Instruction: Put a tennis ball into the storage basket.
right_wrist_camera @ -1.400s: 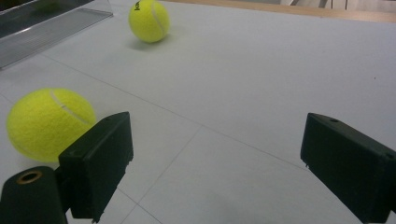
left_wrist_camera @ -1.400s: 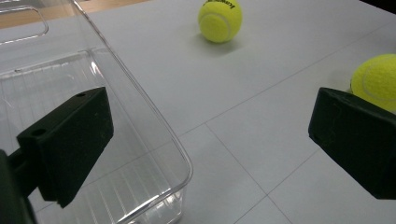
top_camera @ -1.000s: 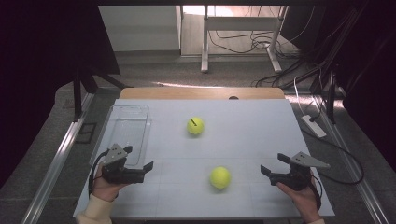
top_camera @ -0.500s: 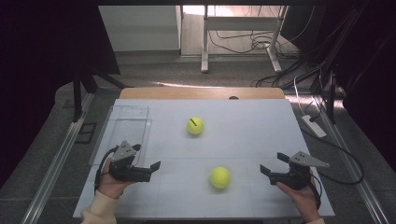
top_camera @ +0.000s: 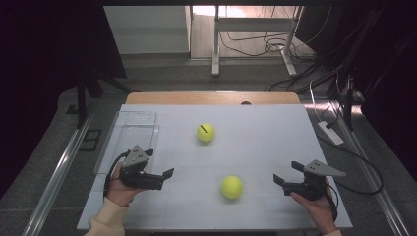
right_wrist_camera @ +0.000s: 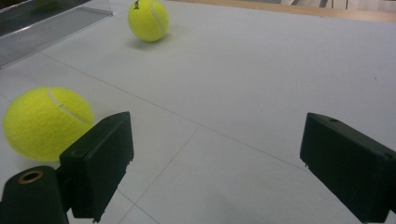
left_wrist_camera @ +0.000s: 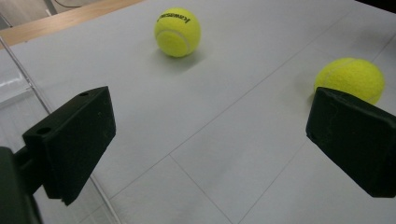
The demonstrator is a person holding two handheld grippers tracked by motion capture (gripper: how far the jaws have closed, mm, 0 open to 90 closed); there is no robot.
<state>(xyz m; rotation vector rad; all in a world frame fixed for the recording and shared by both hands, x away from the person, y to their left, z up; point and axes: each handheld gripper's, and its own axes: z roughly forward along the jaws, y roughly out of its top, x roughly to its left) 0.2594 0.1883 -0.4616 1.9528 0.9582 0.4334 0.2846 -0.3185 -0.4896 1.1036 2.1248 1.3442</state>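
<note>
The left tongs (top_camera: pixel 166 176) hang low over the near left part of the white bench (top_camera: pixel 275 132), held in a hand (top_camera: pixel 120 189), with the jaws spread wide and nothing between them. The right tongs (top_camera: pixel 281 179) sit at the near right of the bench in the other hand (top_camera: pixel 317 206), jaws likewise wide apart and empty.

Two tennis balls lie on the bench, well apart from each other. The nearer tennis ball (top_camera: pixel 231 187) rests between the two tongs, somewhat closer to the right tongs; it touches neither. In the left gripper view (left_wrist_camera: pixel 350 79) it shows just beyond the right-hand jaw, partly hidden by that jaw's tip. In the right gripper view (right_wrist_camera: pixel 46 122) it sits just past and beside the left-hand jaw, outside the gap between the jaws.

The farther tennis ball (top_camera: pixel 206 132), with dark lettering on it, lies ahead of both tongs toward the middle of the bench; it appears ahead of the left tongs in the left gripper view (left_wrist_camera: pixel 177 31) and far ahead to the left in the right gripper view (right_wrist_camera: pixel 148 19).

A clear plastic tray (top_camera: pixel 129 133) lies flat on the bench just ahead of the left tongs, along the bench's left edge.
</note>
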